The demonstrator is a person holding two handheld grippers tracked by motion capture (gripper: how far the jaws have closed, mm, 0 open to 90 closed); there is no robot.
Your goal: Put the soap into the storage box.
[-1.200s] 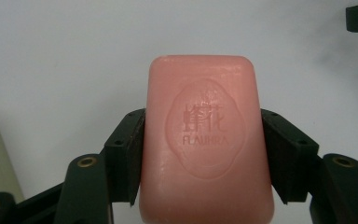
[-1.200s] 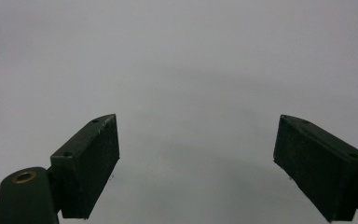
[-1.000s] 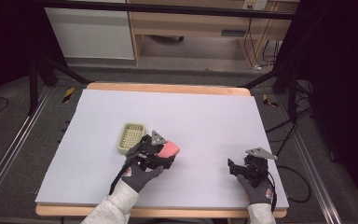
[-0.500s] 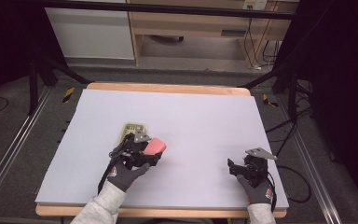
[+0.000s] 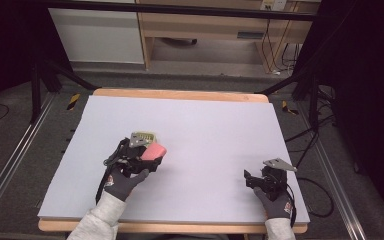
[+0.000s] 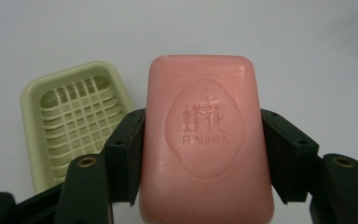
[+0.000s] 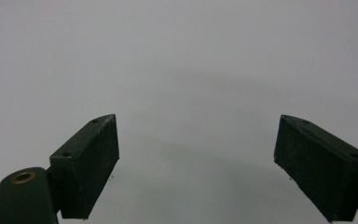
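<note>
Object: pink rectangular soap bar (image 6: pixel 206 140), above the table beside the pale green slotted plastic soap dish (image 6: pixel 74 116).
Axis: long axis runs along the jaws, away from the hand.
Left gripper (image 5: pixel 147 159): clamped on soap's long sides.
Right gripper (image 7: pixel 196 163): released, nothing between the jaws.

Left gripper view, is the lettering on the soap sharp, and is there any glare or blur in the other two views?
Left gripper view: the pink soap is sharp, its stamped lettering readable, with soft sheen; the green dish is slightly softer. Right gripper view: evenly lit table, a faint shadow, no glare. High view: grainy, with dark surroundings.
</note>
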